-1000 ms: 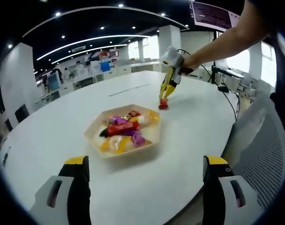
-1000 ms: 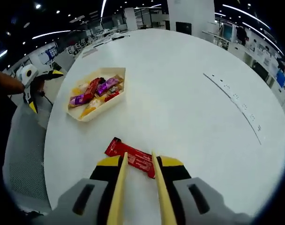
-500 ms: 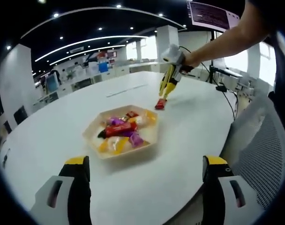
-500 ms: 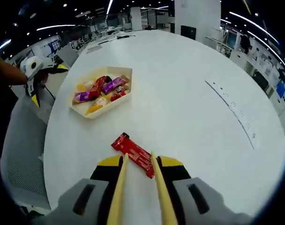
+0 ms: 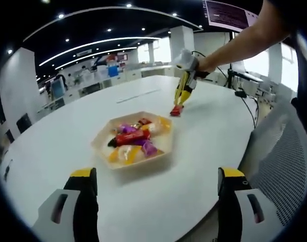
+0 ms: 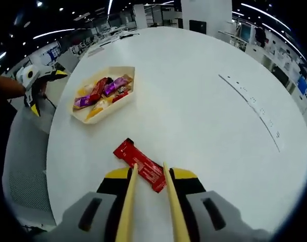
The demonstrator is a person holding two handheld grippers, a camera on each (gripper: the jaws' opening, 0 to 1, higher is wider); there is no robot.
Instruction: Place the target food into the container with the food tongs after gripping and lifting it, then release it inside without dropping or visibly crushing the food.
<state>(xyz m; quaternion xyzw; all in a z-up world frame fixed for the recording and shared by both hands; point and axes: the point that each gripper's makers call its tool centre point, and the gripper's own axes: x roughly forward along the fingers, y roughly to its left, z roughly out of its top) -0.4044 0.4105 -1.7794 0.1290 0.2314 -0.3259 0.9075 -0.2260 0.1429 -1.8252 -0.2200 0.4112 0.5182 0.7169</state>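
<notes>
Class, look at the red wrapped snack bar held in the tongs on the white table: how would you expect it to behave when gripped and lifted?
The red snack bar looks thin and flat, so probably light. Its glossy wrapper may slide between the narrow yellow tongs. The tongs hold it near one end, so its free end could droop or swing.

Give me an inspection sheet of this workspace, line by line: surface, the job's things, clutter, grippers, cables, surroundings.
Surface: round white table, bare apart from the items below; a faint line of markings runs along one side.
Job's things: red snack bar between the tips of the yellow food tongs, seemingly just off the table; pale hexagonal container apart from it, holding mixed wrapped snacks.
Clutter: nothing seen.
Grippers: right gripper shut on the tongs, held by a person's hand; left gripper open, near the table edge short of the container.
Cables: dark cables trailing on the table's far side.
Surroundings: open office with ceiling lights, a mesh chair, a monitor.
</notes>
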